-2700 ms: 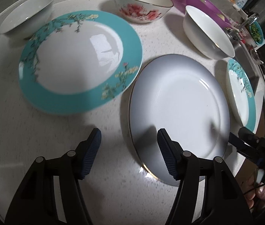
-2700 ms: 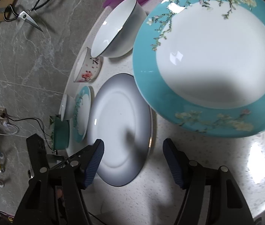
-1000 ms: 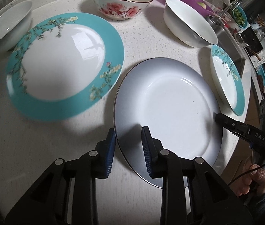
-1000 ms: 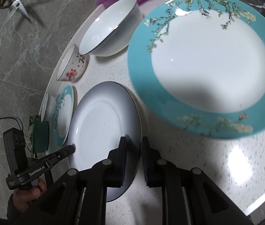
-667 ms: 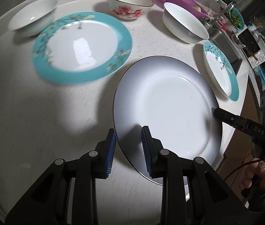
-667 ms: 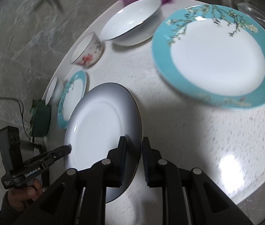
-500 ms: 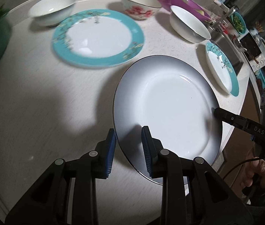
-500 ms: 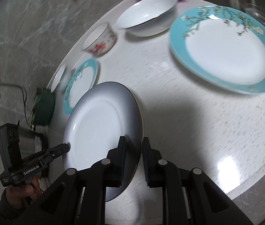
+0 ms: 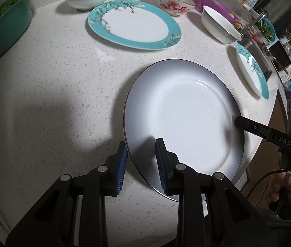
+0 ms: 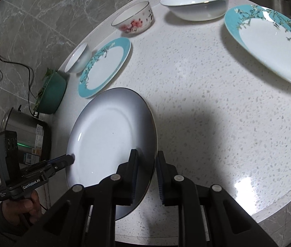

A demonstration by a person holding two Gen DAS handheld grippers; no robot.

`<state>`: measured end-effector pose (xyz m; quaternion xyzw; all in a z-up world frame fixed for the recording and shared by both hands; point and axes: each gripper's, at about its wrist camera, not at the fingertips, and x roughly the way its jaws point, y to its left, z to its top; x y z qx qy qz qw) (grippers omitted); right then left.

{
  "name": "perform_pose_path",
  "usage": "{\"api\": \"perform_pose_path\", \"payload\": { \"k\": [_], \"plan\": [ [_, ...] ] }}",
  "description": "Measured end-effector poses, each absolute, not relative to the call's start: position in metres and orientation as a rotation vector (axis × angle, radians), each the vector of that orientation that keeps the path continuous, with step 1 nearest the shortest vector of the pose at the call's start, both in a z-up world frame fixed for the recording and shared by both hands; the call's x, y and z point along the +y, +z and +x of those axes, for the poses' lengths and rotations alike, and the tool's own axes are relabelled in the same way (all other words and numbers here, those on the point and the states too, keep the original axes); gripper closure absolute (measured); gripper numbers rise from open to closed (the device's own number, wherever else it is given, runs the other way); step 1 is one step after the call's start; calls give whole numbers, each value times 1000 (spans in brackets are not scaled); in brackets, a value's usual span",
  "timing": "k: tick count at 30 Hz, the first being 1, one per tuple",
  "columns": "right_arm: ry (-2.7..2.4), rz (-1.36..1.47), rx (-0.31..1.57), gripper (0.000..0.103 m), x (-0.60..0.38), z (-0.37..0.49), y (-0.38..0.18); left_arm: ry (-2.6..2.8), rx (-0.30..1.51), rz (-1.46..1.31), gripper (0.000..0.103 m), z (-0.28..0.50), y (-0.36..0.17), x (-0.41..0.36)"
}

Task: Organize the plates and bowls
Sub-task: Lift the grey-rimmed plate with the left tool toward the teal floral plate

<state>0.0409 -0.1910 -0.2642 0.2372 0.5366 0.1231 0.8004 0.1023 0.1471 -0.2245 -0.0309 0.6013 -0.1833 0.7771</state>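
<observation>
Where both claws pinch — white plate (image 9: 186, 117), opposite rims.

Both grippers went from open to clamped on opposite rims of the white plate (image 9: 186, 115). Plate lifted off the counter (image 9: 52, 94), carried away from the large teal-rimmed plate (image 9: 134, 26).

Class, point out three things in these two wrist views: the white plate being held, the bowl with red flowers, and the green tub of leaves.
white plate (image 9: 188, 121), left wrist view, on its bare centre.
bowl with red flowers (image 10: 135, 23), right wrist view, on its painted outer wall.
green tub of leaves (image 9: 3, 33), left wrist view, on its outer wall.
</observation>
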Motion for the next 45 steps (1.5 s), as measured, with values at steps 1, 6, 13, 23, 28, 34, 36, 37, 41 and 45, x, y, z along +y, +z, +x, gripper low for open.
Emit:
{"api": "perform_pose_path", "payload": {
  "k": [1,6,13,23,28,34,36,37,41,45],
  "plan": [
    [264,505,1156,83,-190,40,-267,-396,1302,-65,78,103,-226,147],
    [265,494,1169,82,-188,38,-274,-389,1315,-58,78,103,-234,144],
    [275,464,1163,81,-187,38,-273,-379,1315,-69,78,103,-238,142],
    [292,438,1154,77,-189,37,-267,-347,1270,-133,71,118,-220,151],
    [266,445,1048,37,-210,41,-236,-316,1177,-225,21,139,-197,173],
    [295,573,978,25,-233,74,-209,-363,1180,-322,14,187,-186,181],
    [337,643,961,25,-236,94,-202,-367,1204,-351,14,205,-187,182],
    [352,661,961,25,-235,103,-200,-367,1200,-366,14,213,-187,183],
    [431,624,969,25,-216,148,-191,-330,1172,-352,15,251,-189,186],
    [487,614,1005,34,-200,198,-202,-334,1184,-324,15,294,-199,186]
  ]
}}
